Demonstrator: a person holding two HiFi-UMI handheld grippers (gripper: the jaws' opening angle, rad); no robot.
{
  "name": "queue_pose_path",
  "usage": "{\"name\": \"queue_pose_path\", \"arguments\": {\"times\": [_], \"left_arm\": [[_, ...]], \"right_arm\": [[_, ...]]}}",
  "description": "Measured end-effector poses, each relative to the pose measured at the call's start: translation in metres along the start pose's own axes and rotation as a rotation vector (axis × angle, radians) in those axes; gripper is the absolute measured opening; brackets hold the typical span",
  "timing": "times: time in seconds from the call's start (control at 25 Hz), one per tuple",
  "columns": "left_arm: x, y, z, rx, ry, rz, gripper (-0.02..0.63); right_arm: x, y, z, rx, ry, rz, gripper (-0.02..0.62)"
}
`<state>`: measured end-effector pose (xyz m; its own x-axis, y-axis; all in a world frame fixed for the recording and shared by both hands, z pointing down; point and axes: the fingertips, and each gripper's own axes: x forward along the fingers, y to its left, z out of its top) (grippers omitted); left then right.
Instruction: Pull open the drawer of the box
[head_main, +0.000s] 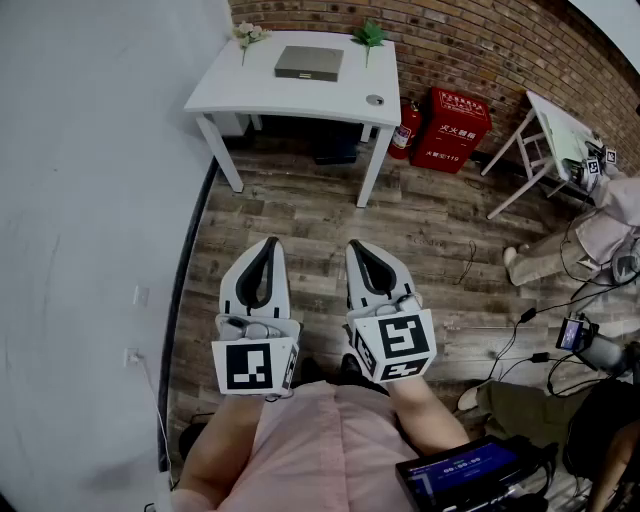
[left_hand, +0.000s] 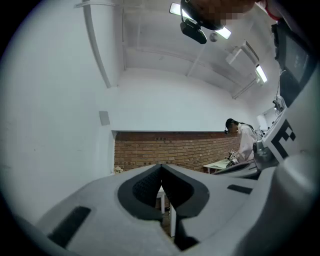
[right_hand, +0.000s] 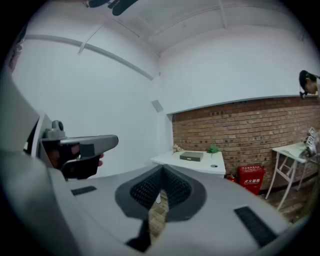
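Pink shirt (head_main: 300, 440) is filling the bottom of the head view, forearms sticking out, each hand carrying a white moulded-plastic tool capped by a marker cube (head_main: 255, 368) with black-and-white squares. Left tool (head_main: 268, 243) is sitting fully closed, ribbed black pads meeting at the tip, nothing between them. Right tool (head_main: 356, 245) is doing the same, closed and empty (both gripper views are showing only room past the tips). Both are hovering over the plank floor (head_main: 430, 215), weathered wood, well apart from the white worktop (head_main: 235, 92) standing against the brick wall (head_main: 470, 35). The box (head_main: 309, 62) is lying near the back edge of that worktop, flat, rectangular, matte grey, sharp-cornered, flanked by pale flowers (head_main: 248, 33) and a green plant (head_main: 369, 34); metal or plastic, cannot tell. Its drawer is not showing a front or pull from this far. Judging: task is only starting, approach step, no contact yet. Next move is calling for walking up to the worktop, finding the drawer face, opening one tool to take the pull, then drawing straight out. The box is looking light and the top smooth, so the other tool is probably needing to brace it against sliding.
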<state>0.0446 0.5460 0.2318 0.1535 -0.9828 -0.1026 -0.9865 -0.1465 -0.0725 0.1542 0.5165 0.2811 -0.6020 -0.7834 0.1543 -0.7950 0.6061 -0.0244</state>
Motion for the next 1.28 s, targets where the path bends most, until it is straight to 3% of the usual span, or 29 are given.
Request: {"name": "queue_pose_path", "arguments": {"times": [0.36, 0.56, 0.64, 0.68, 0.96, 1.28], "left_arm": [[-0.002, 0.005, -0.002, 0.001, -0.001, -0.007, 0.008], [-0.008, 0.018, -0.003, -0.029, -0.011, 0.014, 0.008], [-0.010, 0.022, -0.002, -0.063, -0.022, -0.003, 0.119], [-0.011, 0.024, -0.003, -0.074, -0.027, -0.012, 0.148], [-0.001, 0.025, -0.009, -0.046, -0.021, -0.026, 0.140], [0.049, 0.043, -0.027, -0.045, 0.005, -0.010, 0.130]], "right_arm": [[0.004, 0.006, -0.003, -0.007, 0.005, -0.010, 0.003], [0.005, 0.012, 0.003, 0.022, -0.046, -0.018, 0.007], [0.007, 0.018, 0.003, 0.035, -0.047, -0.004, 0.137], [0.007, 0.020, 0.002, 0.031, -0.045, -0.004, 0.146], [0.017, 0.009, 0.004, -0.012, -0.033, -0.042, 0.138], [0.067, -0.018, -0.002, -0.016, -0.016, -0.037, 0.126]]}}
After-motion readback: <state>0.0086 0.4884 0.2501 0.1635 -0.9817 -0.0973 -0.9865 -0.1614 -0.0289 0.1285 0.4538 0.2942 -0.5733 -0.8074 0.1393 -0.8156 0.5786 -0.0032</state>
